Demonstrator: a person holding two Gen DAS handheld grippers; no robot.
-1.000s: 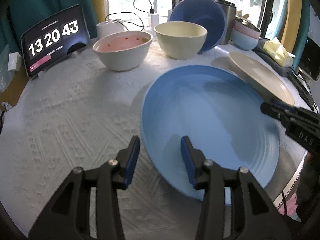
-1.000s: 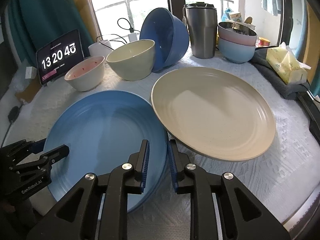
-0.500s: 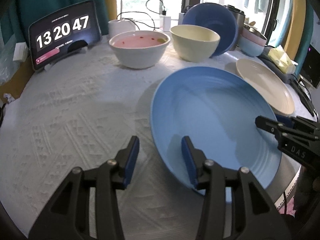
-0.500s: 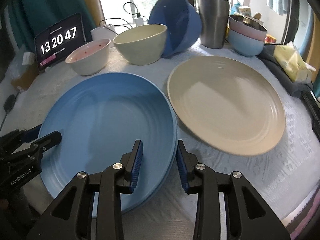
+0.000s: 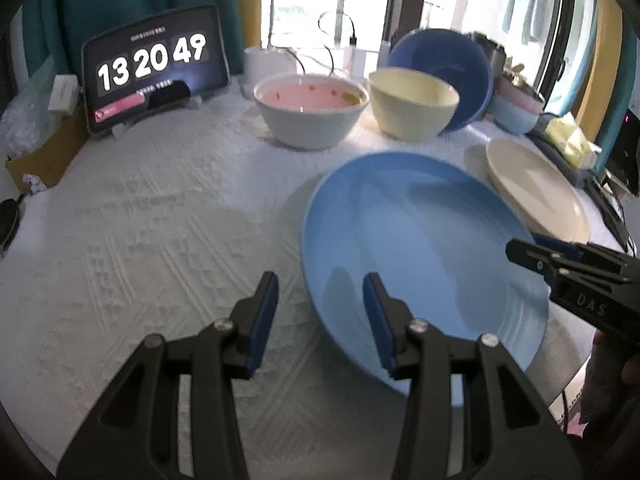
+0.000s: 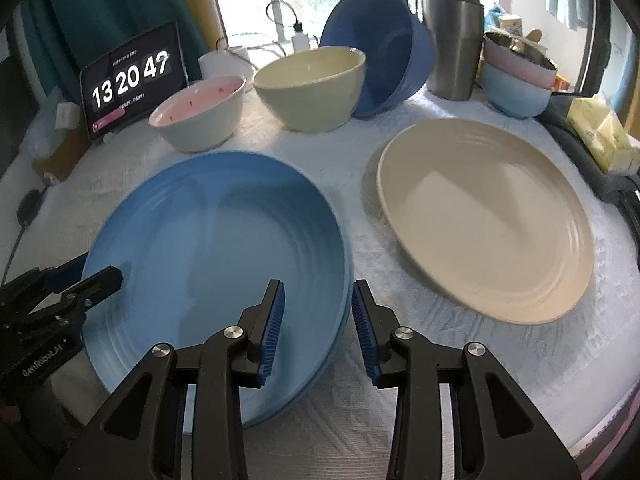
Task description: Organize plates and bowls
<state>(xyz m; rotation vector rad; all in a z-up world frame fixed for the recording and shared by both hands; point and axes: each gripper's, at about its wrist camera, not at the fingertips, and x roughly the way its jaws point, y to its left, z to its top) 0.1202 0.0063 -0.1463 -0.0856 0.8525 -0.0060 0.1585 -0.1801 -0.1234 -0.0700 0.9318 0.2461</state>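
Plates first — blue plate lies on the desk beside the cream plate. Stiff, glazed, likely slippery; grip the rim. Left gripper and right gripper straddle opposite rims — jaws wide, holding nothing.

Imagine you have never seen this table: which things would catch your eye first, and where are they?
The big blue plate dominates the near table, with the open left gripper and open right gripper straddling opposite rims. Right of it lies a cream plate; behind, a tablet clock glows.
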